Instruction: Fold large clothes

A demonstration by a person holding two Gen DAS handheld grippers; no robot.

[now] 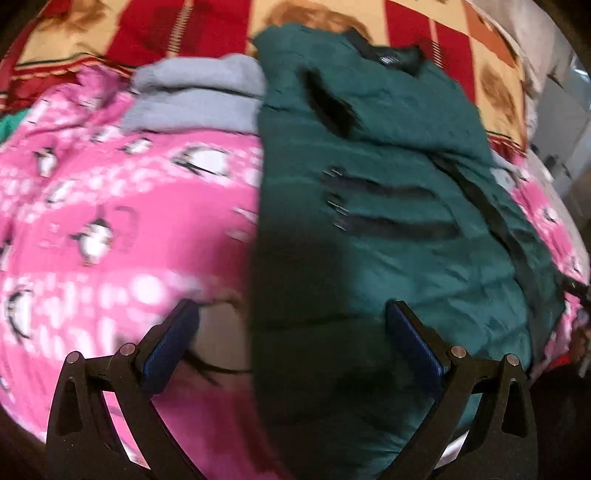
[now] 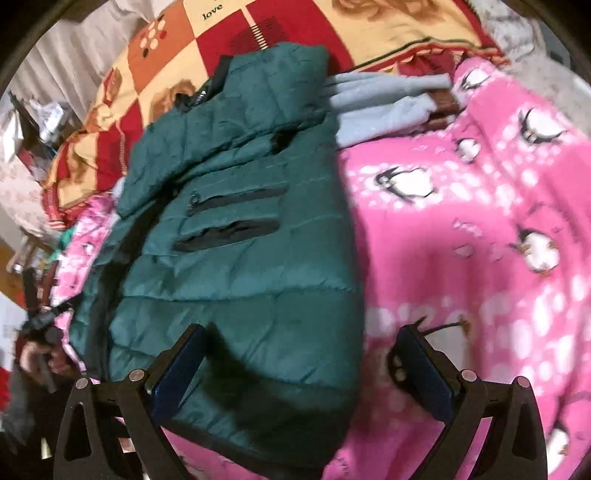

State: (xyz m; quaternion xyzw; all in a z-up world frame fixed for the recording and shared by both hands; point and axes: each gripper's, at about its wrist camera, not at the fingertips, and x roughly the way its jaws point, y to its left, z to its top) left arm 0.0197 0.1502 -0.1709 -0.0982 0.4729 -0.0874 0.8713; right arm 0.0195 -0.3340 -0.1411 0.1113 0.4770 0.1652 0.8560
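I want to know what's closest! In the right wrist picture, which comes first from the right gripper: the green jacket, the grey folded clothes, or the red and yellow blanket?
1. Green jacket: its bottom edge sits between the open fingers of the right gripper.
2. Grey folded clothes: past the jacket, upper right.
3. Red and yellow blanket: farthest, along the top.

You have one dark green puffer jacket (image 2: 236,229) in front of you, with two black zip pockets (image 2: 229,216) on its front. One folded grey garment (image 2: 384,99) lies just beside it. There are two blankets: one pink penguin blanket (image 2: 480,229) and one red-and-cream patterned blanket (image 2: 207,40). You hold two grippers, left gripper (image 1: 291,347) and right gripper (image 2: 301,363), each with two fingers spread apart.
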